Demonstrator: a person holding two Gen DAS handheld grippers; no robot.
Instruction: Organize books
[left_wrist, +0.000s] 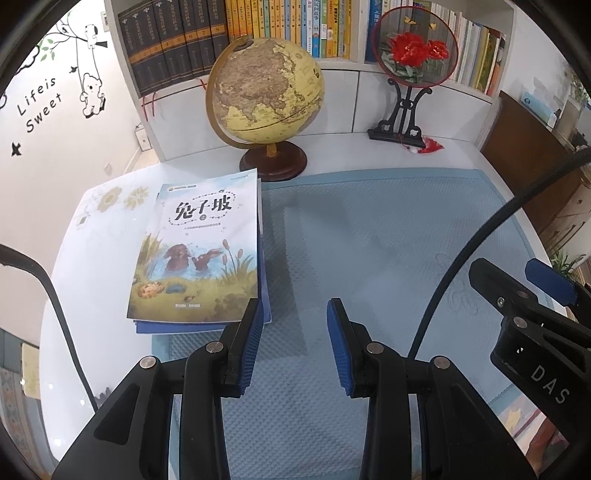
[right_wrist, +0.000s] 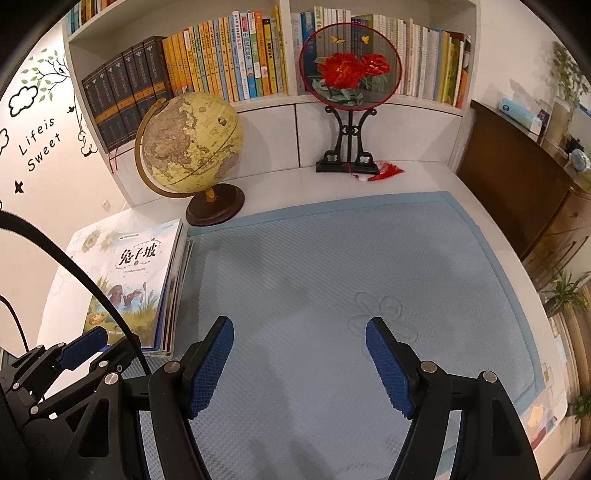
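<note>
Both released: left tool (left_wrist: 295, 343) and right tool (right_wrist: 300, 363) grasping nothing above blue mat (right_wrist: 332, 258). Risk of nudging book stack (left_wrist: 199, 254), lower left of frame, askew or toward globe (left_wrist: 264, 92).

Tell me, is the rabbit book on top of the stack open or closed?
Closed. The rabbit book lies flat, front cover up, squared on the stack; no inside pages show.
</note>
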